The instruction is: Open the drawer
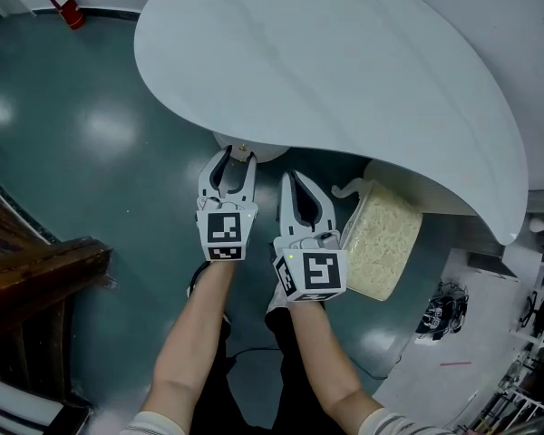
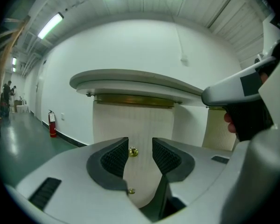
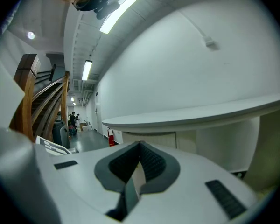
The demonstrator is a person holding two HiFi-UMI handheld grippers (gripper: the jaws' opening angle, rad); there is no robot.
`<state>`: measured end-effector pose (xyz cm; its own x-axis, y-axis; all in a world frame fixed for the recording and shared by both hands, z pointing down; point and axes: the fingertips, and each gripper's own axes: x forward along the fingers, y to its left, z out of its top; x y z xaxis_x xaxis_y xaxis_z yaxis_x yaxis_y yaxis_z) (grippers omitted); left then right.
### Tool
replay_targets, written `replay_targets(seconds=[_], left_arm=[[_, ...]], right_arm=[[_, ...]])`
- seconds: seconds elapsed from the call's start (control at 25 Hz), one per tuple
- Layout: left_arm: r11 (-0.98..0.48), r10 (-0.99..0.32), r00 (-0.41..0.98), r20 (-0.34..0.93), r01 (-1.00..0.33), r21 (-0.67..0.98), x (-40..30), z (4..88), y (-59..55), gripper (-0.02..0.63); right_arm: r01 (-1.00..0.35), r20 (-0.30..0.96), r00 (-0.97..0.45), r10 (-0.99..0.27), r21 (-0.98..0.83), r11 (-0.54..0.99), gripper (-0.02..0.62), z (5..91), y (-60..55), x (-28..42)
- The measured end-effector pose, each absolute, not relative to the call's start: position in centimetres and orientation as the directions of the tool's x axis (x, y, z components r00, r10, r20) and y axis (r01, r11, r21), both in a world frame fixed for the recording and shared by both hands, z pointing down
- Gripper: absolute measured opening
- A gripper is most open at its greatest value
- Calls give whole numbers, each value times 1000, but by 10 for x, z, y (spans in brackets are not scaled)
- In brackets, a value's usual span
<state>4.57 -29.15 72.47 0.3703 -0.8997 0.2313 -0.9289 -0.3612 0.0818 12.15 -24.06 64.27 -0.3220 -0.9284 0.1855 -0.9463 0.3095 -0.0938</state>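
My left gripper (image 1: pixel 235 159) stands with jaws apart, the brass knob (image 2: pixel 133 151) framed between its pads and clear of both, the drawer (image 2: pixel 135 120) at twelve o'clock beneath the white tabletop (image 1: pixel 344 71). At its three o'clock, my right gripper (image 1: pixel 295 181) has its jaws closed together on nothing.

The bench (image 1: pixel 344 62) is white. The floor (image 1: pixel 91 152) is shiny dark blue-green. The cabinet (image 2: pixel 140 125) is cream with thin stripes, and its knob (image 2: pixel 133 151) is gold. The fire extinguisher (image 1: pixel 66 5) is red. The left gripper (image 1: pixel 233 157) and the right gripper (image 1: pixel 296 179) are white with black-and-white squares.
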Motion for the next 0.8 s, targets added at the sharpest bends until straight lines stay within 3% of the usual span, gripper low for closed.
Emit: replay_targets(seconds=[0.8], left_arm=[[-341, -906, 340, 251, -939, 43, 48, 772, -340, 166]], right_arm=[[-949, 163, -315, -935, -78, 306, 12, 657, -252, 124]])
